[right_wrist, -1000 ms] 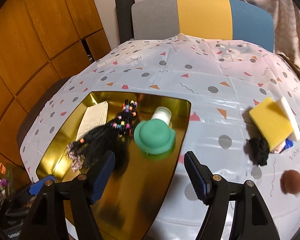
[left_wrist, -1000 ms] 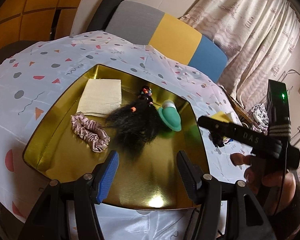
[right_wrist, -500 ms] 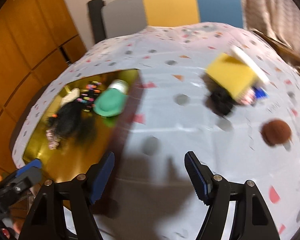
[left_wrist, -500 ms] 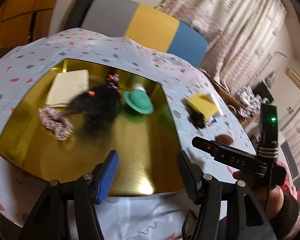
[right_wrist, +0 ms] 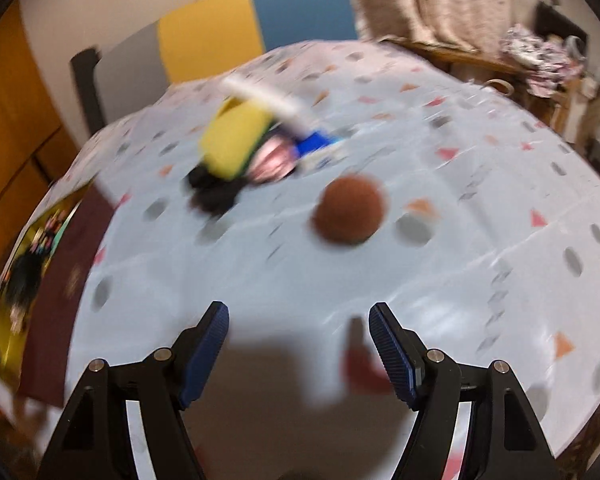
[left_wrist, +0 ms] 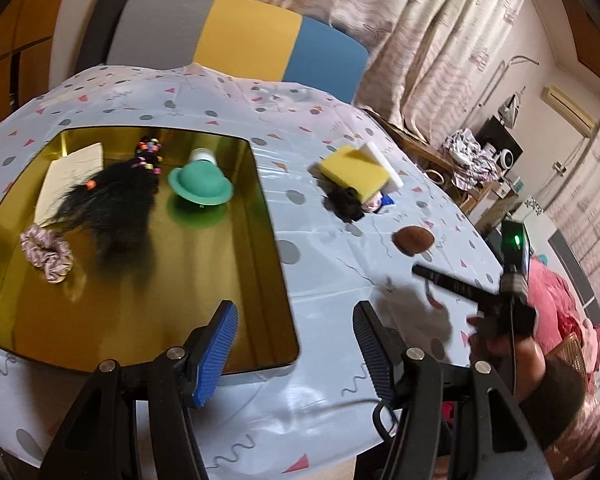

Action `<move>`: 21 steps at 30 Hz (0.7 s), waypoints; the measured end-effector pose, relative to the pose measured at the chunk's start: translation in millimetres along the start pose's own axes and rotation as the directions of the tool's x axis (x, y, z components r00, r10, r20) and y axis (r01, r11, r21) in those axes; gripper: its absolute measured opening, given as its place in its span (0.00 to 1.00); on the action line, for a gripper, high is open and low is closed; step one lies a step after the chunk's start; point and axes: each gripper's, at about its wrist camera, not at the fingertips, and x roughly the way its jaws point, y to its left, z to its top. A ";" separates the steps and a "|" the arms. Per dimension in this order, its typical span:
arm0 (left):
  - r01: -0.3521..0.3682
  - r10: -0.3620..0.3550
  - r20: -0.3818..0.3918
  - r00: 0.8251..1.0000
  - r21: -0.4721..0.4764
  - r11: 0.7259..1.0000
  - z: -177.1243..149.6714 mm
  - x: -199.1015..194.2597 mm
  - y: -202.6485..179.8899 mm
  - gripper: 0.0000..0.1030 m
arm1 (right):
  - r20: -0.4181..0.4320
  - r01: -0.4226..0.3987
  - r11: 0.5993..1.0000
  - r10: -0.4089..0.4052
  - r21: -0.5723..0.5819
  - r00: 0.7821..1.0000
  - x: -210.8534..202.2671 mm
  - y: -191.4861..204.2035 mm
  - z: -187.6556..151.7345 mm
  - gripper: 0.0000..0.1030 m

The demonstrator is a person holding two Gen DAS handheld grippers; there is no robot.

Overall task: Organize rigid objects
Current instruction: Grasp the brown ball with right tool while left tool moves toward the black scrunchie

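A gold tray (left_wrist: pixel 256 280) on the left of the table holds a green hat-shaped object (left_wrist: pixel 200 184), a black hair piece with coloured beads (left_wrist: pixel 112 204), a pink scrunchie (left_wrist: pixel 46 254) and a cream pad (left_wrist: pixel 70 168). To its right lie a yellow sponge (left_wrist: pixel 354 170), a white block (left_wrist: pixel 382 160), a black fuzzy item (left_wrist: pixel 346 202) and a brown round puff (left_wrist: pixel 414 238). My left gripper (left_wrist: pixel 294 334) is open and empty over the tray's near right corner. My right gripper (right_wrist: pixel 298 338) is open and empty, short of the brown puff (right_wrist: pixel 350 214); the sponge (right_wrist: pixel 232 142) lies beyond it.
The table wears a pale cloth with dots and triangles (left_wrist: pixel 332 292). A grey, yellow and blue chair back (left_wrist: pixel 240 36) stands behind the table. Curtains and a cluttered shelf (left_wrist: pixel 472 152) are at the right. The right wrist view is motion-blurred.
Both grippers have swung to the right. The right gripper left the tray and now faces the brown puff and the sponge pile. Both stayed open.
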 end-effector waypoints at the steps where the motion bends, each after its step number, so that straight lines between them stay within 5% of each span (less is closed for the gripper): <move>1: 0.001 -0.001 -0.004 1.000 0.004 1.000 0.2 1.7 -3.2 0.59 | 0.016 0.016 1.000 -0.016 0.009 1.000 4.0 -8.5 8.8 0.71; 11: -0.029 0.030 -0.017 0.999 0.027 0.999 2.9 6.2 -19.6 0.59 | 0.053 0.017 1.000 -0.017 -0.003 0.998 41.0 -19.0 49.4 0.68; 16: -0.046 0.047 -0.029 0.998 0.053 0.998 4.6 10.6 -28.3 0.59 | 0.043 -0.001 1.000 0.001 0.005 0.999 57.2 -26.3 51.3 0.48; 21: -0.048 0.050 -0.036 0.998 0.064 0.997 8.9 18.0 -36.9 0.59 | 0.054 -0.051 0.997 0.048 0.056 0.997 59.2 -33.5 44.6 0.45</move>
